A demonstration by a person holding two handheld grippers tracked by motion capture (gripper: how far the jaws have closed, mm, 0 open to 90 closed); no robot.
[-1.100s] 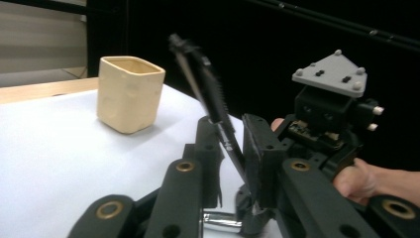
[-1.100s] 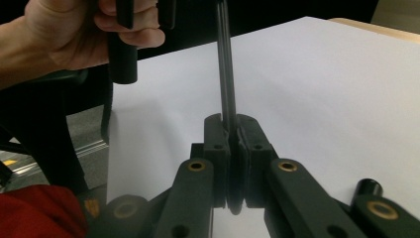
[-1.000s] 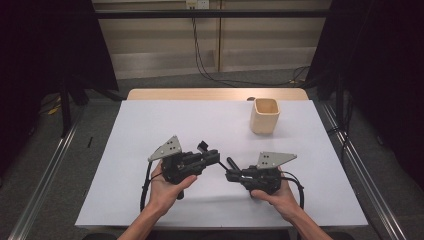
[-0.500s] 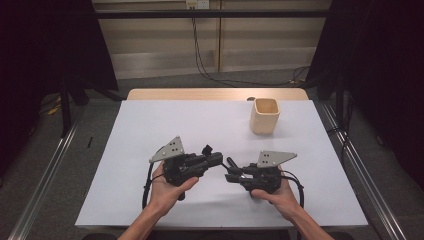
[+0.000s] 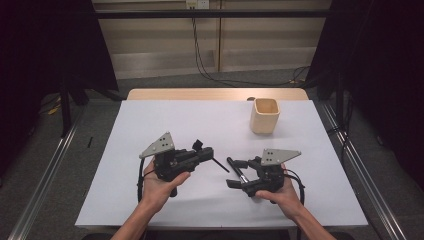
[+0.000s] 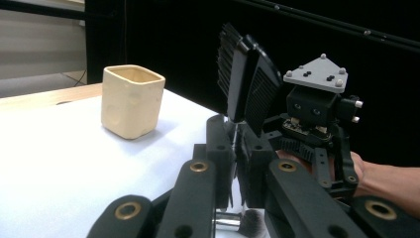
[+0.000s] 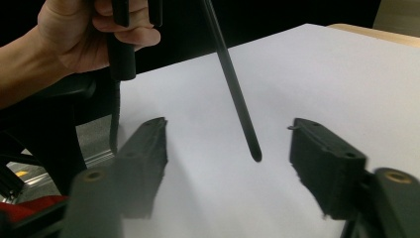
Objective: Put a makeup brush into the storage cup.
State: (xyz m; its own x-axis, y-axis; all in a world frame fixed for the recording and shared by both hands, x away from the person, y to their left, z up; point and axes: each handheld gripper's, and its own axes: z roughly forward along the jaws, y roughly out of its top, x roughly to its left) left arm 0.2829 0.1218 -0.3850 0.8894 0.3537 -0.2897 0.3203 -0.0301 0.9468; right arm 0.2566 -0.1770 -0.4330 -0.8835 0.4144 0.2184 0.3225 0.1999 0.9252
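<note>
One brush [image 6: 242,79] sits clamped in left gripper [image 5: 202,154] jaws.

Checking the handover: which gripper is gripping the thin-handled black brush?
The left gripper, shut on the brush; the right gripper has just been opening, handle tip free between its jaws.

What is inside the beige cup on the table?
Nothing shows inside the beige cup: the high view shows only its pale inner walls. Its near wall covers the bottom, so something small lying there cannot be ruled out.
</note>
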